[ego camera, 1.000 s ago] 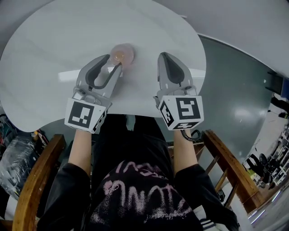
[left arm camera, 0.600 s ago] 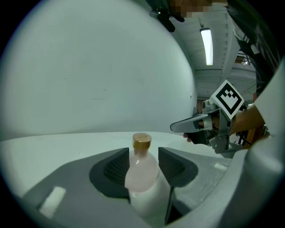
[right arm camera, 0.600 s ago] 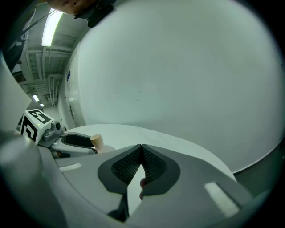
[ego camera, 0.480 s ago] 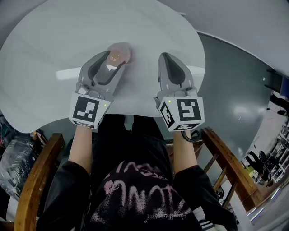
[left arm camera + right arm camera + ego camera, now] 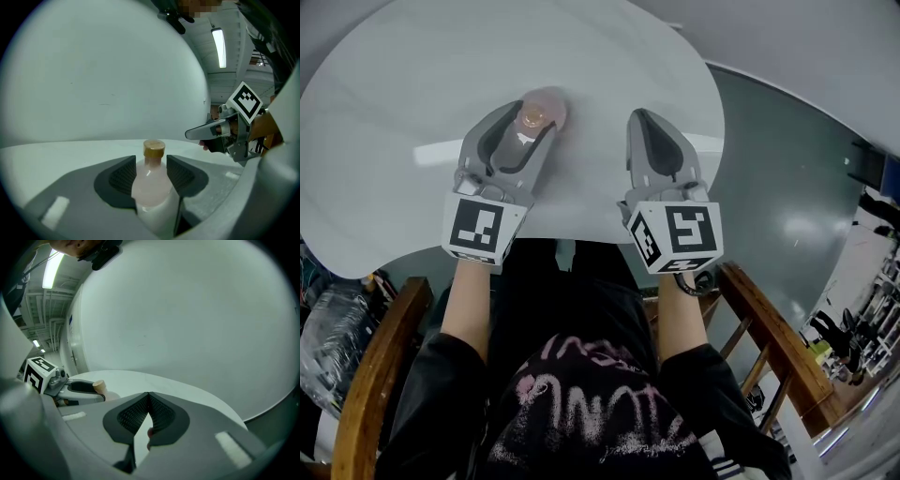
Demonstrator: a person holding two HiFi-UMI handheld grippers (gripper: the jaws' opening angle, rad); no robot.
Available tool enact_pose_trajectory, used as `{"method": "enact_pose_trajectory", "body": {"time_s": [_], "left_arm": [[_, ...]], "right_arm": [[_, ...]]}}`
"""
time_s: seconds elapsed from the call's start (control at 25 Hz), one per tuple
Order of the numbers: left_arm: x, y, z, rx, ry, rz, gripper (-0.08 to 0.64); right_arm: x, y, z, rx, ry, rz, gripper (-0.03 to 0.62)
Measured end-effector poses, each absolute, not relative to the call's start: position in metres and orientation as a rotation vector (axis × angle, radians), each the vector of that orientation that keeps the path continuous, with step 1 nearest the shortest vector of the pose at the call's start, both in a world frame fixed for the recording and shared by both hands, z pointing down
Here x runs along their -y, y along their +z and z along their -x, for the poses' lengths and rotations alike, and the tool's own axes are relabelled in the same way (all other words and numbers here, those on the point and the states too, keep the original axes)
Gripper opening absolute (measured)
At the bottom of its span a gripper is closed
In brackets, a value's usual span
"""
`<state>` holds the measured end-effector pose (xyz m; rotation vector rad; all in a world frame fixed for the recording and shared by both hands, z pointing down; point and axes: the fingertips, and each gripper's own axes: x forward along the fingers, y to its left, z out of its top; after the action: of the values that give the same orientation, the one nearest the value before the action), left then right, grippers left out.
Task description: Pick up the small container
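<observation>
- Nearest the head camera, a dark shirt (image 5: pixel 600 412) with pale print fills the bottom of the head view; its lower part is cut off by the frame edge.
- Wooden chair arms (image 5: pixel 377 373) flank the person, and both run out of the picture.
- Bare forearms (image 5: pixel 473 302) reach forward; the hands are hidden behind the marker cubes (image 5: pixel 478 228).
- Just past the cubes, both grippers lie over the near edge of the white table (image 5: pixel 384 131), side by side and apart.
- Right gripper (image 5: pixel 639 116): its jaws are pressed together at the tips, with nothing between the ribbed pads.
- Left gripper (image 5: pixel 532 122): its jaws are drawn in on the container (image 5: pixel 151 187), one pad against each side of its shoulder.
- That container is a small, pale pink bottle with a tan cap (image 5: pixel 153 148), standing upright between the jaw tips.
- Its base is hidden by the gripper body in the left gripper view, and from above only the cap and part of the body show, so it cannot be told whether it rests on the table or is clear of it.
- From the right gripper view, the left gripper's jaw covers most of the container; only the cap and a bit of shoulder show.
- Beyond the table's curved far edge lies a dark, glossy floor (image 5: pixel 787 187).
</observation>
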<state>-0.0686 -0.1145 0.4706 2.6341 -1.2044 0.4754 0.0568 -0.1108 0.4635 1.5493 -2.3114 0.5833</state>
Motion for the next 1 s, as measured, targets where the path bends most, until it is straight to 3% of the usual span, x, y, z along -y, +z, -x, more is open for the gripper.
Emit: {"method": "enact_pose_trajectory", "body": {"time_s": [1.0], "left_arm": [[0.119,0.46,0.064,1.222,0.457,-2.713,0.147]], "right_arm": [[0.113,0.466,-0.058,2.299,0.593,-1.552,0.009]]}}
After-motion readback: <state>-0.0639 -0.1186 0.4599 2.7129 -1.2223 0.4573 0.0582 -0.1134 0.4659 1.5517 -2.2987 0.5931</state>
